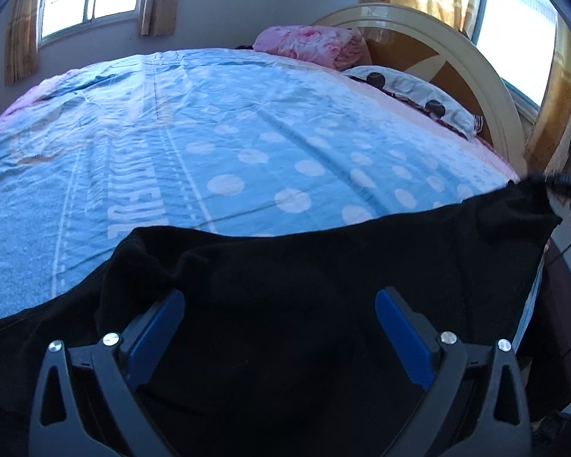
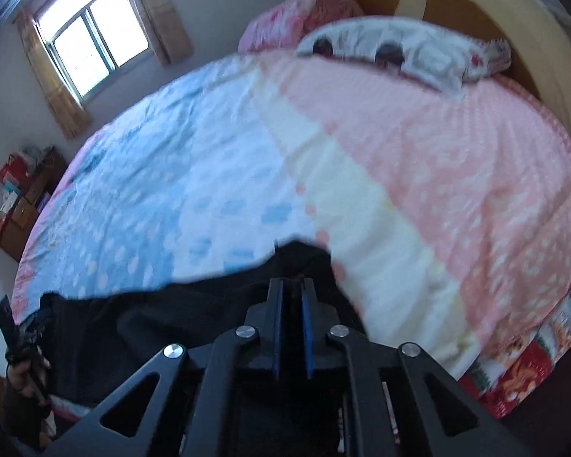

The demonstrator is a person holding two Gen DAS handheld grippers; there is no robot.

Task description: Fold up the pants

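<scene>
black cloth under open jaws, right side already pinching

blue pads of the left gripper (image 1: 279, 337) stand spread wide, nothing between them, with the black pants (image 1: 323, 285) lying directly beneath and just ahead. the cloth runs left to right along the near edge of the bed (image 1: 209, 133), so its long axis sits crosswise to the fingers. over on the right, the right gripper (image 2: 291, 327) is pressed together on a fold of the pants (image 2: 194, 304), lifting that end; this view is blurred. the left gripper looks nearest to the free end, a short drop from a grab, i'd judge.
</scene>
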